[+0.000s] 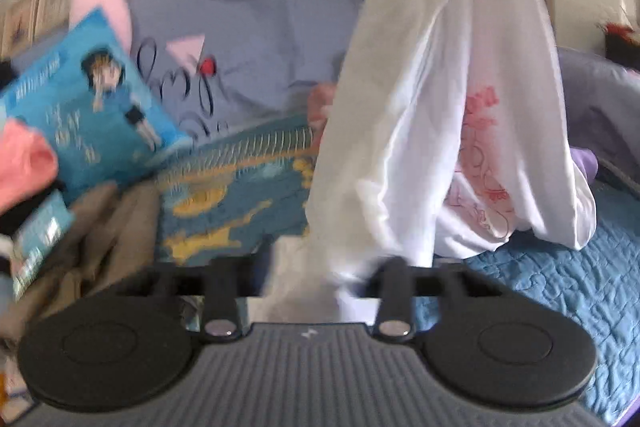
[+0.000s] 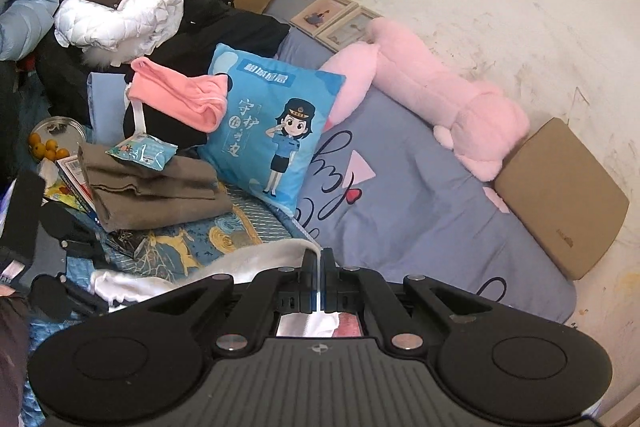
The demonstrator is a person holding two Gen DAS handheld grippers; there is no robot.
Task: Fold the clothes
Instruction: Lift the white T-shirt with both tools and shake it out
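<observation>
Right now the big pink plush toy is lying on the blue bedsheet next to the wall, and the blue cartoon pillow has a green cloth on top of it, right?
Almost. The cloth on top of the blue cartoon pillow is pink, not green; the right wrist view shows it. The pink plush toy does lie on the blue bedsheet next to the wall.

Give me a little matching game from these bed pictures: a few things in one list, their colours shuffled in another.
Things:
1. plush toy
2. cartoon cushion
3. folded garment
4. hanging shirt

Colours:
A. white with a red print
B. brown
C. pink
D. bright blue

Pairs: 1-C, 2-D, 3-B, 4-A
</observation>
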